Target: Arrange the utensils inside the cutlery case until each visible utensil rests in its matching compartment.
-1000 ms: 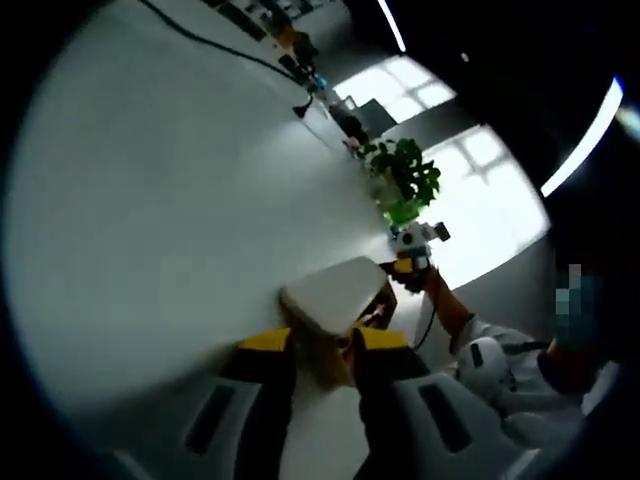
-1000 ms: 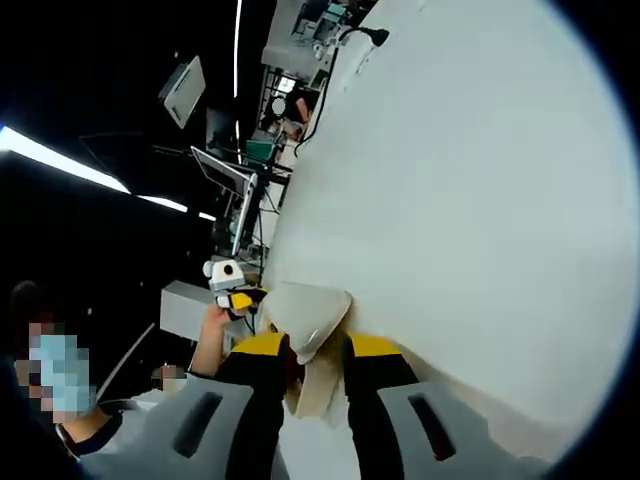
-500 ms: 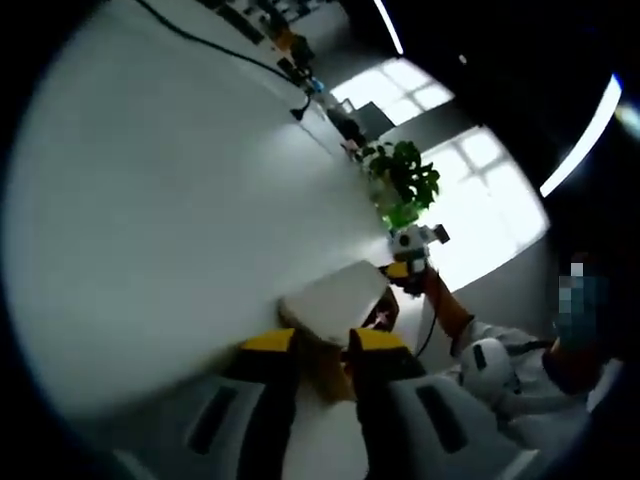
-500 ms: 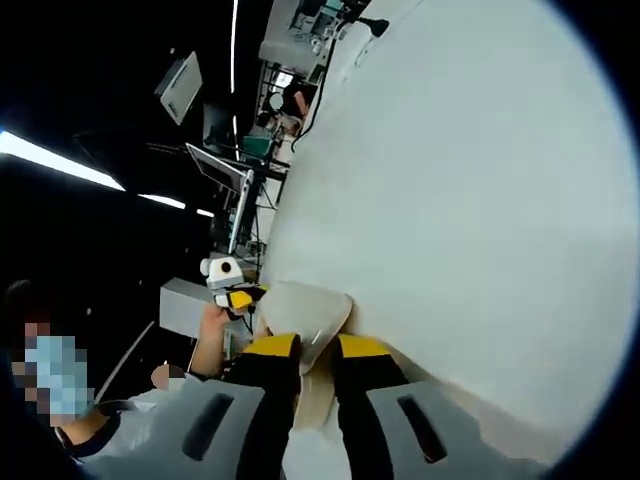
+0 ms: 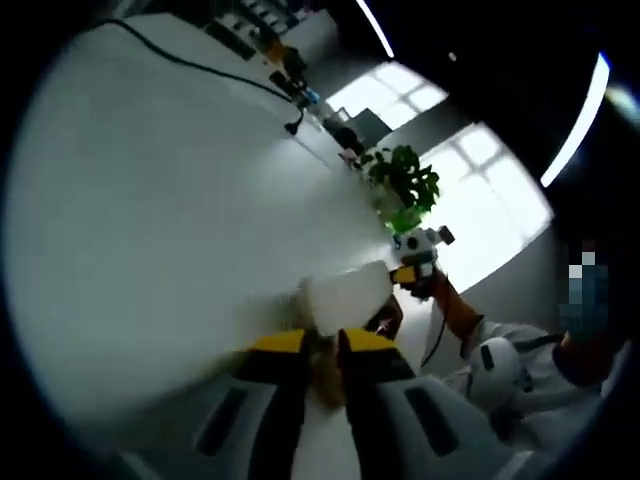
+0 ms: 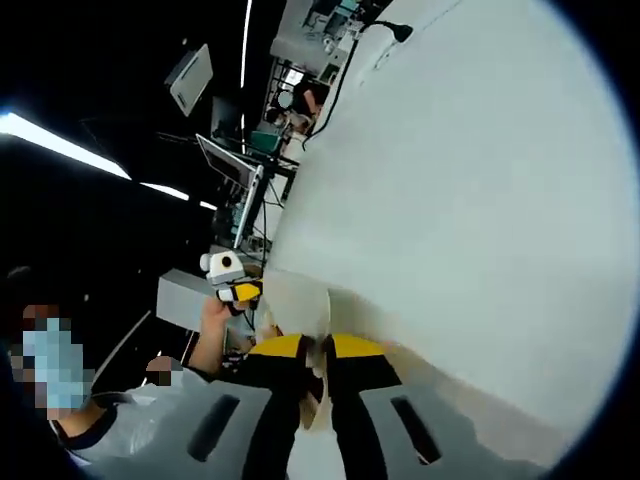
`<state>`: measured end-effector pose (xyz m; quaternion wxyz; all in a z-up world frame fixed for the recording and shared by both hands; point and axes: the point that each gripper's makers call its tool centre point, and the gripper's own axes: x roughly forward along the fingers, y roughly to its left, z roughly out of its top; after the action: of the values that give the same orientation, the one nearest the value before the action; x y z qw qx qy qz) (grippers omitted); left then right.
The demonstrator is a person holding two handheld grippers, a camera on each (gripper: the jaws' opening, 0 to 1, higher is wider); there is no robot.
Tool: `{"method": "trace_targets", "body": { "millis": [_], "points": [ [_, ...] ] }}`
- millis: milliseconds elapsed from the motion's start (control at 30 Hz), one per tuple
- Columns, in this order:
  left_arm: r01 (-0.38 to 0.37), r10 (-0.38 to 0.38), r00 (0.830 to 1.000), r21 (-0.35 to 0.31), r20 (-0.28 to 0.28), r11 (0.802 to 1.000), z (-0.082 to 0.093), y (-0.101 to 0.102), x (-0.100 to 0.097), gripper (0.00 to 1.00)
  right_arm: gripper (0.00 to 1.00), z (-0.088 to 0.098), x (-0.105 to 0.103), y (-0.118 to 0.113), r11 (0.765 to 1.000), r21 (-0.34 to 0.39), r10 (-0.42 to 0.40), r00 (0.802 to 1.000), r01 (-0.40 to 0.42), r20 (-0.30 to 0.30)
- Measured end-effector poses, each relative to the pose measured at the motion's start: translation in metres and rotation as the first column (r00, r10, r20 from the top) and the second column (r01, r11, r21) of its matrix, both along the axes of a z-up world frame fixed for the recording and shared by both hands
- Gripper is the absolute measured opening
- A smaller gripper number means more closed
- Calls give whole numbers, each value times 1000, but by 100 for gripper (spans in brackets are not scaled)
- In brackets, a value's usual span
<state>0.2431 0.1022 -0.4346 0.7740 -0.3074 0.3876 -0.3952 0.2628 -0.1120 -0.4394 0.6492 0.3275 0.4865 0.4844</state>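
The cutlery case (image 5: 345, 295) is a pale, flat box raised off the white table (image 5: 150, 200), seen edge-on and tilted. My left gripper (image 5: 322, 348) is shut on its near edge, the yellow-tipped jaws almost together. At the case's far end the right gripper (image 5: 413, 262) shows in a person's hand. In the right gripper view the same case (image 6: 298, 300) rises between my right gripper's (image 6: 318, 352) jaws, which are shut on its edge. The left gripper (image 6: 232, 282) holds the other end. The case's inside and any utensils are hidden.
A black cable (image 5: 200, 65) runs across the far part of the table, and a green plant (image 5: 405, 180) stands by bright windows. The person's white sleeve (image 5: 500, 365) is at the lower right. Monitors (image 6: 225, 165) and desks stand beyond the table (image 6: 480, 200).
Both pairs of jaws have narrowed onto the case's edges. The case now shows thinner and more edge-on in both views, and both cameras have shifted slightly.
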Motion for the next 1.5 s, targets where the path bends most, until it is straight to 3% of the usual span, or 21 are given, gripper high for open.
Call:
{"method": "trace_targets", "body": {
  "millis": [567,800,1333,1500],
  "points": [
    [32,-33,999,33,30,999,11,-20,-32,13,7,18,-25,-8,1000,31,-1,1000,0,19],
    [35,-36,999,73,15,997,-1,-27,-43,14,7,12,-39,-11,1000,22,0,999,-1,34],
    [36,-36,999,123,2,992,0,-24,-51,14,7,6,-47,-14,1000,10,12,997,-13,75],
    [64,-77,996,230,48,971,-4,-20,-52,13,7,6,-48,-16,1000,21,7,998,-8,65]
  ]
}}
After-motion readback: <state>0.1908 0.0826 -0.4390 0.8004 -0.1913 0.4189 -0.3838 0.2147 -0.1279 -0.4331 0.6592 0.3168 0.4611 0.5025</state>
